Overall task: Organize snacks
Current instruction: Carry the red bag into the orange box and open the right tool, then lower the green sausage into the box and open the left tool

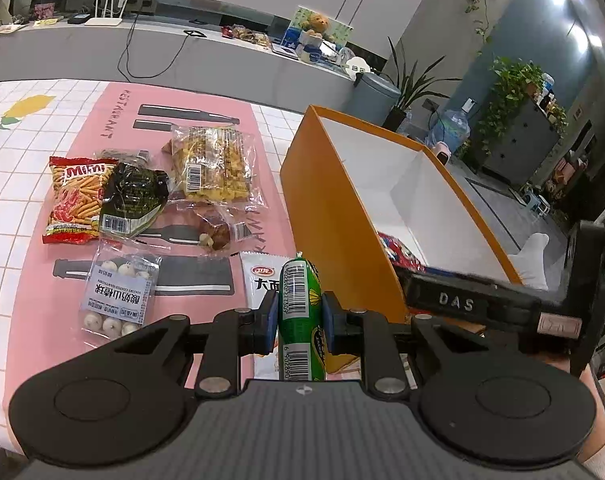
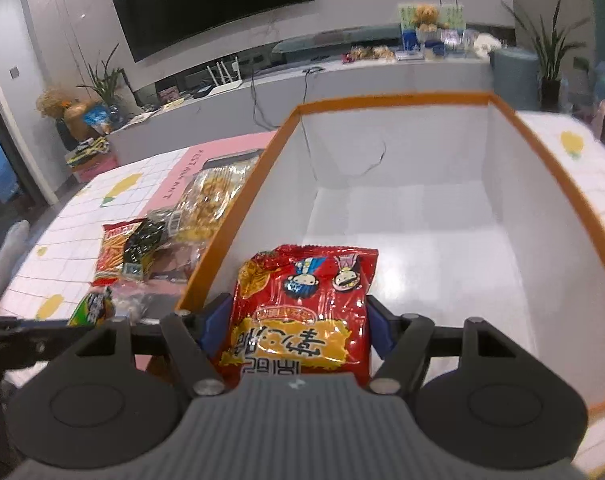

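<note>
The left gripper [image 1: 300, 316] pinches a green sausage stick [image 1: 302, 312], smooth and round, between its blue pads, above the tabletop [image 1: 22, 184] near the orange wall of the box [image 1: 334, 216]. The right gripper [image 2: 292, 320] is pressed on a red snack bag [image 2: 302, 312], glossy and crinkled, and holds it over the near edge of the box, inside the rim. The box has thin orange edges and a white, smooth inside; its floor beyond the bag is free. Left of the box, on the pink mat [image 1: 42, 300], lie flat packets close together: a red chips bag [image 1: 76, 200], a dark seaweed packet [image 1: 132, 200], a clear bag of yellow crackers [image 1: 214, 164], a packet of white balls [image 1: 116, 296].
</note>
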